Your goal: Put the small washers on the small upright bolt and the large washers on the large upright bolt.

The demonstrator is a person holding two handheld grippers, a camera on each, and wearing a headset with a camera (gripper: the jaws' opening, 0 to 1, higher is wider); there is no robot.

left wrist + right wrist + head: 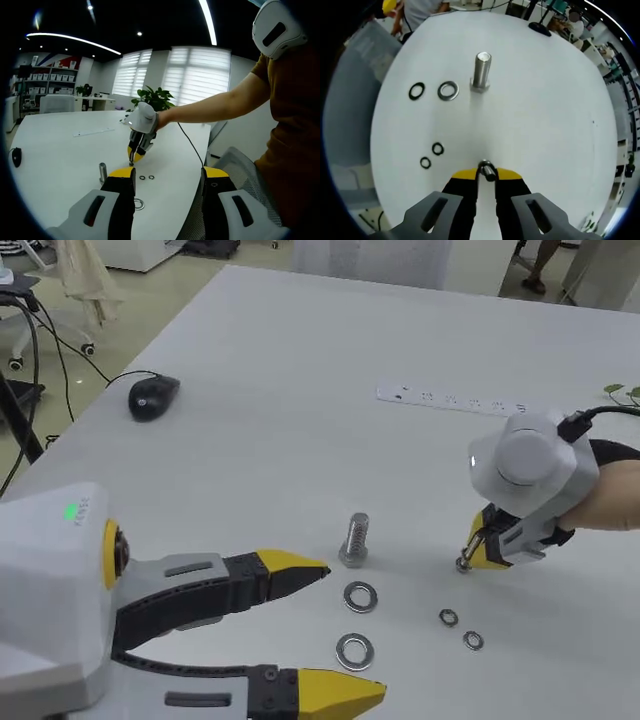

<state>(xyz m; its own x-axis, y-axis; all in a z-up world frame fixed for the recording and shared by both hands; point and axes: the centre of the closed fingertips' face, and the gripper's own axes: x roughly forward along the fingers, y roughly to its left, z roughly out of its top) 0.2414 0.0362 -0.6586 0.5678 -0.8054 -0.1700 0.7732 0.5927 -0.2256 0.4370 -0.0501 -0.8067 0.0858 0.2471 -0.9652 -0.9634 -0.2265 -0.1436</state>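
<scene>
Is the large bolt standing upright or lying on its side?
Upright: the large bolt stands on its head on the table, threaded shaft pointing up.

The large bolt, silvery and threaded, stood upright on its head in the table's near half. Two flat silvery rings lay between it and the near edge: one large washer just beside its head, and a second large washer nearer the edge, apart from the first. To their right lay the two small washers, close together but not touching. The small bolt was gripped in the right tongs, its lower end at the table's surface, well right of the large bolt.
</scene>
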